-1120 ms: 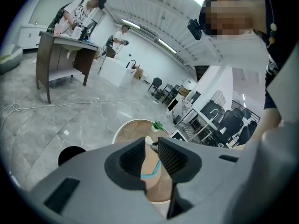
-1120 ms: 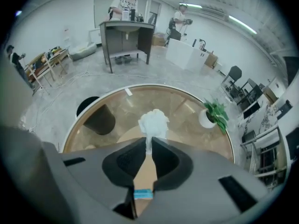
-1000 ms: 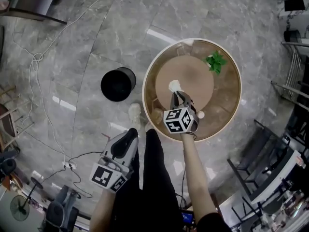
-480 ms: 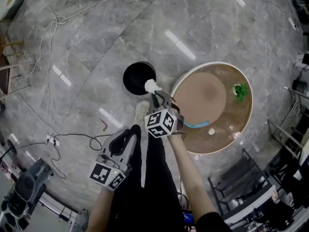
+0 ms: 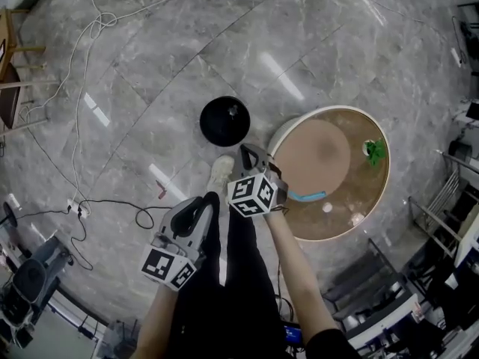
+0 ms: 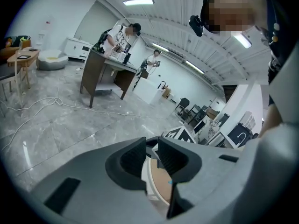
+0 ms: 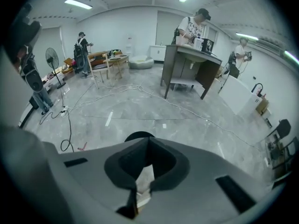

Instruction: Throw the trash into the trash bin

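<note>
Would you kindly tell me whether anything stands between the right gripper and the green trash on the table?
Nothing visible does: only bare tabletop lies between the right gripper and the green trash.

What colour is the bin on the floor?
The bin is black; the head view shows it best.

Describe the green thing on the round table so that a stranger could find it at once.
Start from the round brown table right of the black bin. On its darker outer ring, at the side farthest from the bin, lies a small crumpled green thing. It alone is green: the blue strip and white bits lie nearer the person.
</note>
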### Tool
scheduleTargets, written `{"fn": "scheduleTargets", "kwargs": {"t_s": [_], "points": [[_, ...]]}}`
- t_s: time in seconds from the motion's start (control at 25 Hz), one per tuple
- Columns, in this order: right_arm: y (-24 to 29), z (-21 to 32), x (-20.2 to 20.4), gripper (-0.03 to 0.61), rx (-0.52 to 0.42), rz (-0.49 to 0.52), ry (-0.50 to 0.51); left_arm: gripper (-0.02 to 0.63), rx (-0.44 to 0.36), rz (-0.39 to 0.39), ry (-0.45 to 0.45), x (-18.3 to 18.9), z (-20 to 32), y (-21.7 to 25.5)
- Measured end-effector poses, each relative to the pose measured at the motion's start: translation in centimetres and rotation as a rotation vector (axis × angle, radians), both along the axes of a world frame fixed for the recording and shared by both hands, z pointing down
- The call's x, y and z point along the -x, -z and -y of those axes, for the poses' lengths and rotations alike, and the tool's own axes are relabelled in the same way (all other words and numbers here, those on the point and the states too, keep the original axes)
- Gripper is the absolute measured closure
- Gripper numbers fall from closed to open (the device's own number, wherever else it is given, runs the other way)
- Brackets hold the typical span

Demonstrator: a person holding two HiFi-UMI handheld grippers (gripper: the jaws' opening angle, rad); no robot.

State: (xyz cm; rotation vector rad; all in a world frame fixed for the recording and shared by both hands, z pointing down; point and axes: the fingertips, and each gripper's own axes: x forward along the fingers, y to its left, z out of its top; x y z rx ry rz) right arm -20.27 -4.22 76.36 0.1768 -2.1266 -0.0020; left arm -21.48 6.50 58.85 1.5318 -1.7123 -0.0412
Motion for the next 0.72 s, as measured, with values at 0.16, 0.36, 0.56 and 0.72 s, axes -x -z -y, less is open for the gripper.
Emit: {"fn": "scheduleTargets", "kwargs": {"t_s": [0.16,0.36,0.56,0.72], "points": [[4.5,1.5,-2.7,0.575,0.001,0.05,-0.131,0.531,-0.048,0.017,-0.076,-0.9,2.1,1.8],[13.9,2.1,-7.9,0.575,0.006,0.178,-0.326,0.531,-0.126,0.06,-0.2,-3.0,4.7,6.3],[24.8,2.2,-13.4,0.576,-0.075,0.34,-0.498,0.532,-0.248,0.127,-0.36,-5.2,7.4,12.2],[33.5,1.4,-17.7,0.575,-0.145,0.511,-0.584,0.531,-0.351,0.172,-0.459,-8.3,9.0,17.5]]}}
